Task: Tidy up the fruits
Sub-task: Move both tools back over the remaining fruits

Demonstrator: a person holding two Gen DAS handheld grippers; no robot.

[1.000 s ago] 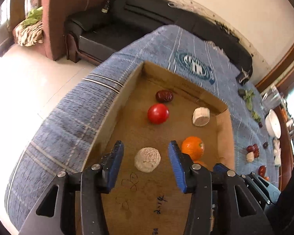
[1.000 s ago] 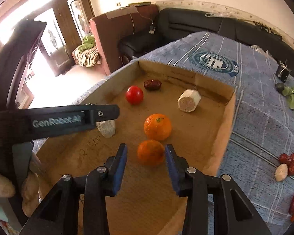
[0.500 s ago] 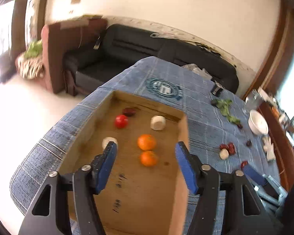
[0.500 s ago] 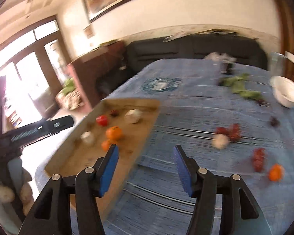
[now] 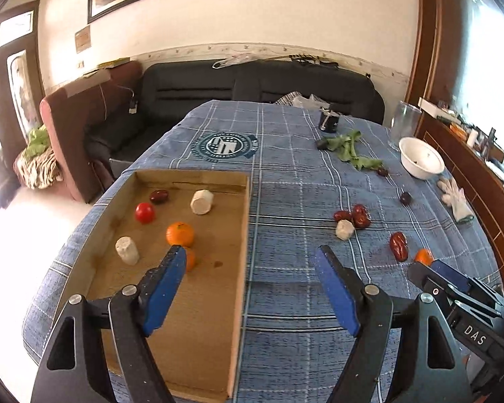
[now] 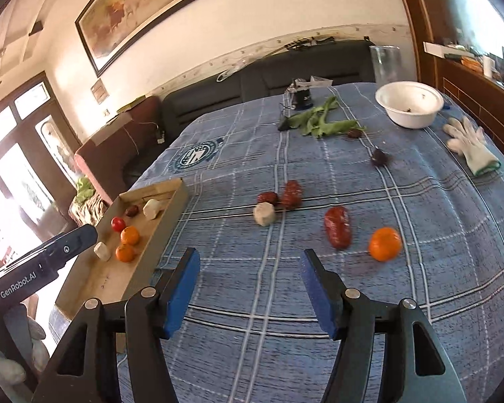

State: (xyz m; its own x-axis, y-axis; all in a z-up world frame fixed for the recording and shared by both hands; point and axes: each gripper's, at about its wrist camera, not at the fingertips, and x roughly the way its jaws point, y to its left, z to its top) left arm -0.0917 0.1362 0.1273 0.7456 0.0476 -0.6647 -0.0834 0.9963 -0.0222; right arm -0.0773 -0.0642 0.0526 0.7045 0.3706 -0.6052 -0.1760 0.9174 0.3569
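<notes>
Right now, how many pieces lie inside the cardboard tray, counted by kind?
Oranges: 2
White chunks: 2
Red tomato: 1
Dark red date: 1
Total in the cardboard tray: 6

Woven blue plaid cloth (image 6: 352,174) over the worktop, matt, lightly creased. Shallow tray (image 5: 242,235) of plain brown cardboard, dull and fibrous, pen marks on its floor. Glossy smooth skin on the red tomato (image 5: 144,212); dimpled, faintly shiny peel on the loose orange (image 6: 384,243); wrinkled, waxy sheen on the red date (image 6: 337,231). Chalky, rough pale chunk (image 6: 264,214). Glazed-looking white bowl (image 6: 409,117), smooth. Knitted white glove (image 6: 472,146). Matt black plastic gripper arms with bright metal screws; blue rubbery pads (image 6: 181,294) on the jaws, finely textured.
</notes>
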